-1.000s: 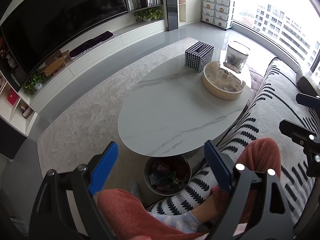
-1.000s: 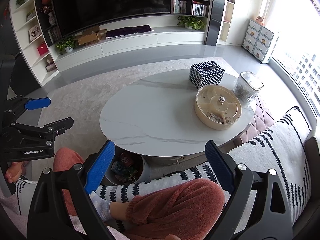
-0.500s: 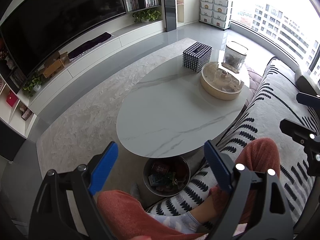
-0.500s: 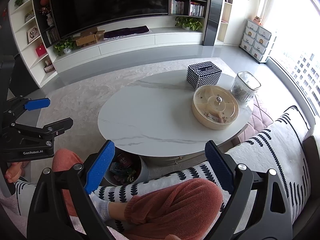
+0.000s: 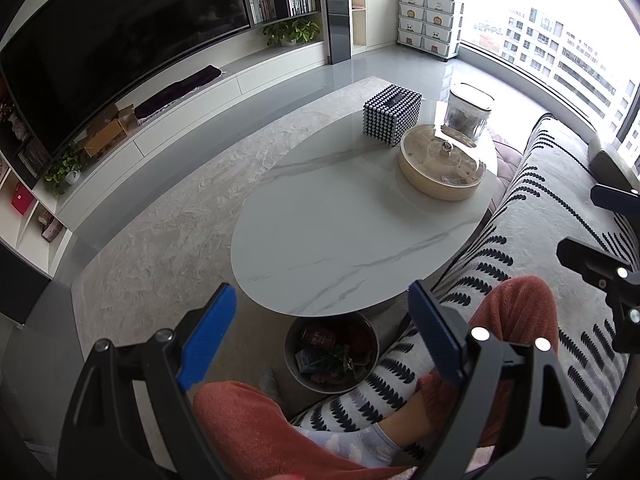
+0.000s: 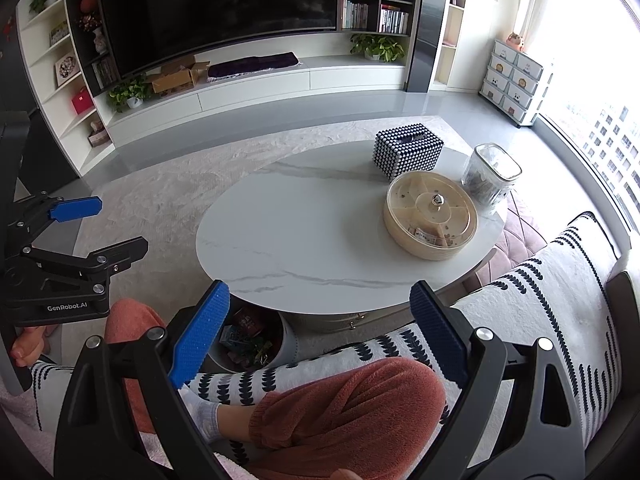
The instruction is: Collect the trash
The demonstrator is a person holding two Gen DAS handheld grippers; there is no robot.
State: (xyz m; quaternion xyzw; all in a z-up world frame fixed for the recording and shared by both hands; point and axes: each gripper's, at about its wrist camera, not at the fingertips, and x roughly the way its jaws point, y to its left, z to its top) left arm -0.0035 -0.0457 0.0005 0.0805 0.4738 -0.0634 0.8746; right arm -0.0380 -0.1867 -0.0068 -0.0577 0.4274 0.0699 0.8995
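A round grey trash bin (image 5: 320, 386) (image 6: 291, 346) stands on the rug under the near edge of the white marble table (image 5: 320, 220) (image 6: 300, 232). It holds a red can (image 5: 318, 336) and crumpled wrappers (image 6: 248, 350). My left gripper (image 5: 320, 300) (image 6: 116, 224) hovers above the bin, open, with nothing between its blue pads. My right gripper (image 6: 320, 292) (image 5: 580, 222) hangs over the person's lap to the right of it, open as well and holding nothing. No loose trash shows on the tabletop.
A beaded tissue box (image 5: 392, 114), a round lidded snack tray (image 5: 442, 166) and a clear canister (image 5: 468, 114) stand at the table's far end. The person's legs in rust trousers (image 6: 352, 412) rest on the patterned sofa cover (image 5: 560, 208). A pale rug (image 5: 160, 240) lies left.
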